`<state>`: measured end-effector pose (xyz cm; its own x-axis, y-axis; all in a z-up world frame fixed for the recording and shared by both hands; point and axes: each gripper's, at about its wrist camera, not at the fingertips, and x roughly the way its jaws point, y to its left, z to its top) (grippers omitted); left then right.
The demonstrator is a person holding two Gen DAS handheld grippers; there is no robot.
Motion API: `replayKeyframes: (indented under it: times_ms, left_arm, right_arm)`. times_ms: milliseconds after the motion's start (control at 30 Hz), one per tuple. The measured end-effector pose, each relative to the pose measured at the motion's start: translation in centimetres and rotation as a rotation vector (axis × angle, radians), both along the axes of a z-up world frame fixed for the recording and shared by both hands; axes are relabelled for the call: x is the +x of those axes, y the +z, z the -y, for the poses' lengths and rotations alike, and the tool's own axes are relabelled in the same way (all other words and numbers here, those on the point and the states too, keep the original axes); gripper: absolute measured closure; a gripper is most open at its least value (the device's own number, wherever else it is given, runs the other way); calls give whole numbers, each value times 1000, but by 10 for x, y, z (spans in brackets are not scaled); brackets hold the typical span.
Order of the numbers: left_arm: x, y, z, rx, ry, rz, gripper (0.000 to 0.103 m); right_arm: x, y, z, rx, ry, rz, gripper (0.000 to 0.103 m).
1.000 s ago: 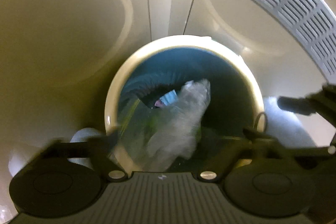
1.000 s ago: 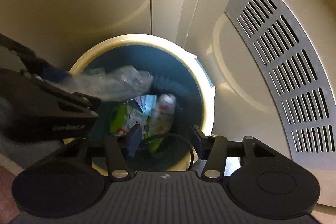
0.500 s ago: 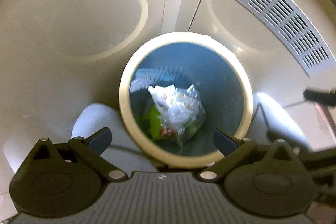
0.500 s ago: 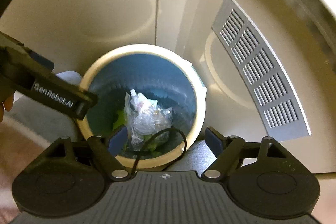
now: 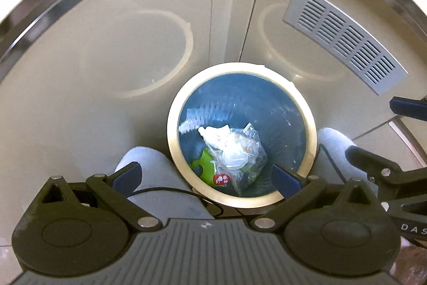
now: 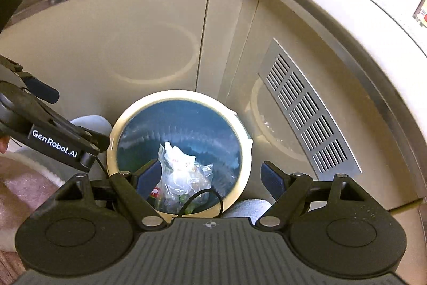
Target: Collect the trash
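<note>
- The left tongs [image 5: 205,178] are spread wide, with nothing between the two blue tips.
- The right tongs [image 6: 210,176] are spread wide too, and they pinch nothing.
- Both hang over the round bin [image 5: 307,151], which has a cream rim and a blue inside.
- The trash is down at the bottom of the bin: one clear plastic bag [image 5: 234,148] lying on top of a green wrapper [image 5: 204,164].
- A thin black cord [image 6: 202,198] loops just under the right tongs. I think it could catch on the bin's rim and tip the bin over.
- The bin stands close by a cupboard [image 6: 149,26], so a bump could push it.
- Count: two tongs, one bin, one clear bag, one green wrapper, one grey vent [image 6: 307,111].
</note>
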<state>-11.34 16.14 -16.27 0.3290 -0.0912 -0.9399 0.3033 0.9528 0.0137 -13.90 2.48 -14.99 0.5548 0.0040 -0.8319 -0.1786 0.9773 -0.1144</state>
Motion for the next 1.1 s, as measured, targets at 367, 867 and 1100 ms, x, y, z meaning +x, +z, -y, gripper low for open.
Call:
replayKeyframes:
  times_ms: [367,867,1100]
  left_arm:
    - [-11,10,2,32,-29,38,0]
    - [-13,11,-1,33,-17,42,0]
    - [-13,11,0,35,-20,42,0]
  right_arm:
    - [-8,0,2,27,4,8,14]
    - [-12,1,-1,24,3,16,12]
    - [-12,0,-2,24,1,15,12]
